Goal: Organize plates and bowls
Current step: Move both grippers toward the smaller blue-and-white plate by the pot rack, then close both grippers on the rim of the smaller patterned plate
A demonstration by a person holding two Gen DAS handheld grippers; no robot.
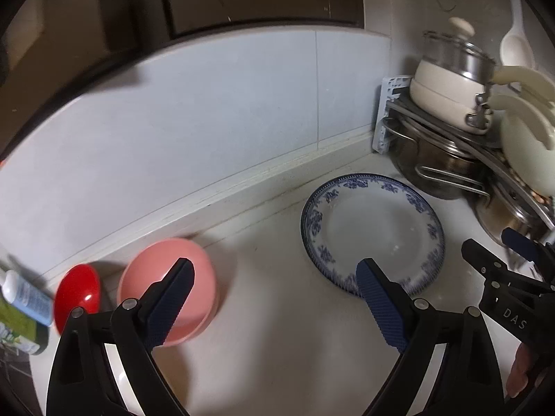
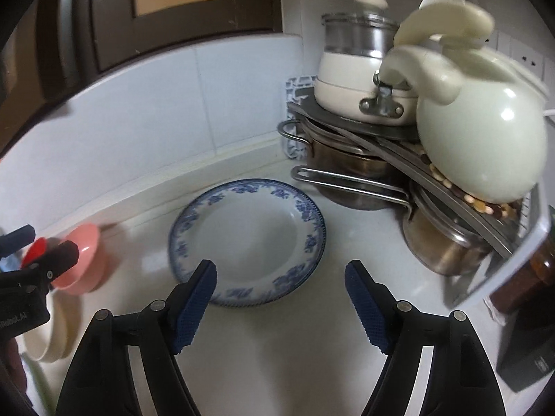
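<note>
The plate (image 1: 373, 230), white with a blue floral rim, lies flat on the white counter (image 1: 284, 329), right of centre in the left wrist view and at the centre of the right wrist view, close to the tiled wall (image 1: 194, 111). The pink bowl (image 1: 170, 286) sits at the lower left of the left wrist view, well apart from the plate, with the red bowl (image 1: 77, 294) just beside it on its left; in the right wrist view both show at the left edge, partly behind the other gripper. The left gripper (image 1: 275, 303) hovers over the counter with its fingers wide apart and nothing between them, one tip in front of the pink bowl and the other in front of the plate's near rim. The right gripper (image 2: 281, 306) is likewise spread and holds nothing, its left tip overlapping the plate's near edge. A cream dish (image 2: 48, 332) shows at the lower left of the right wrist view. At the right of both views a rack (image 2: 451, 194) holds steel pots (image 2: 350, 173), a cream pot (image 2: 347, 79) with a glass lid, and a pale green kettle (image 2: 485, 138). A bottle (image 1: 24, 294) lies at the far left of the left wrist view.
</note>
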